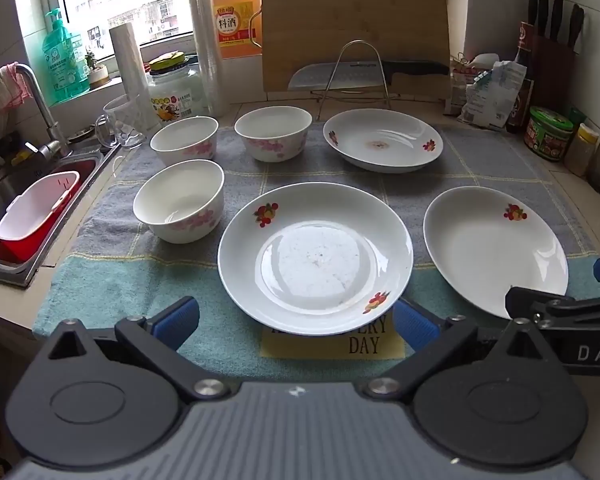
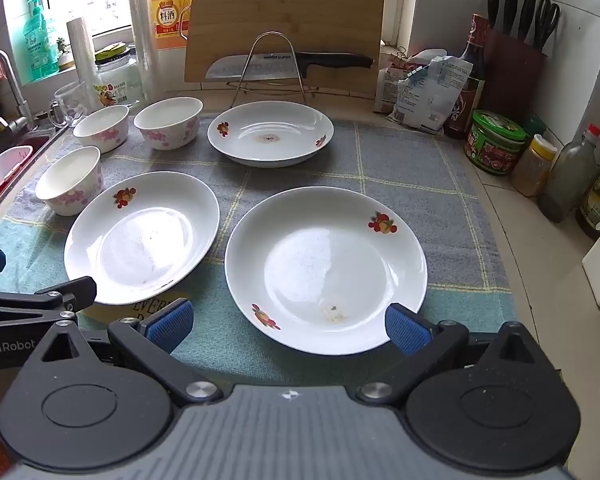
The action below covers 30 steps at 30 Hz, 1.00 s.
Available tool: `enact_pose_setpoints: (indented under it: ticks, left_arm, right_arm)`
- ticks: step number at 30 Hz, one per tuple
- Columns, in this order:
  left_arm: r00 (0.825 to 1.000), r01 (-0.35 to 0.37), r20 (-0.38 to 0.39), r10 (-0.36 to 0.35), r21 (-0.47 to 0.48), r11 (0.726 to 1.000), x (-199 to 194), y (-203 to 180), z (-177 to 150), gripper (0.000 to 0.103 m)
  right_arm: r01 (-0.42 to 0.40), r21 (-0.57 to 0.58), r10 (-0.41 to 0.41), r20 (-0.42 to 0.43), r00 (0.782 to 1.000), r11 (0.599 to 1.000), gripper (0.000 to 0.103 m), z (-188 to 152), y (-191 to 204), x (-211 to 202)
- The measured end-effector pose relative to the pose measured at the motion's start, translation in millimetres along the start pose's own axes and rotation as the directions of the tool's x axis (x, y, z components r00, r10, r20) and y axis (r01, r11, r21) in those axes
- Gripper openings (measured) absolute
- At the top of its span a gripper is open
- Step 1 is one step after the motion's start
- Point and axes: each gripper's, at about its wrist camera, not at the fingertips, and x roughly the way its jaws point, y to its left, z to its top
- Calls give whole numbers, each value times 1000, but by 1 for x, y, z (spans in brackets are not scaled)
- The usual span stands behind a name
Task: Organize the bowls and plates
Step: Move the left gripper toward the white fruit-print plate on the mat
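Observation:
Three white plates with fruit prints lie on a grey-green cloth [image 1: 100, 280]: a near middle plate [image 1: 315, 258], a right plate [image 1: 496, 250] and a far plate [image 1: 383, 140]. Three white bowls with pink flowers stand at the left: [image 1: 179, 200], [image 1: 184, 138], [image 1: 273, 132]. My left gripper [image 1: 296, 320] is open, its blue pads either side of the middle plate's near rim. My right gripper [image 2: 288, 326] is open around the near rim of the right plate [image 2: 326, 268]. The same middle plate [image 2: 142, 238] and far plate [image 2: 271, 133] show in the right wrist view.
A sink [image 1: 24, 200] with a red-and-white basket lies left. A cutting board [image 1: 354, 32], knife on a wire stand [image 1: 356, 72], oil jug, glass mug [image 1: 120, 124] and jars line the back. Sauce bottles and a knife block [image 2: 512, 60] stand right.

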Motion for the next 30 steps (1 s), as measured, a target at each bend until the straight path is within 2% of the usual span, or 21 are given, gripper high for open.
enact_pose_setpoints:
  ticks: [15,30]
  left_arm:
    - [1000,-13,-3,13,-10,1000,-5,12,5,102]
    - [1000,-14,3,14,-23,1000,-5,7,2,102]
  right_arm:
    - [-9,-20,10,15,1000,1000,103,0,5,-5]
    - [-11,-21,12,19,1000,1000,103,3,6,-6]
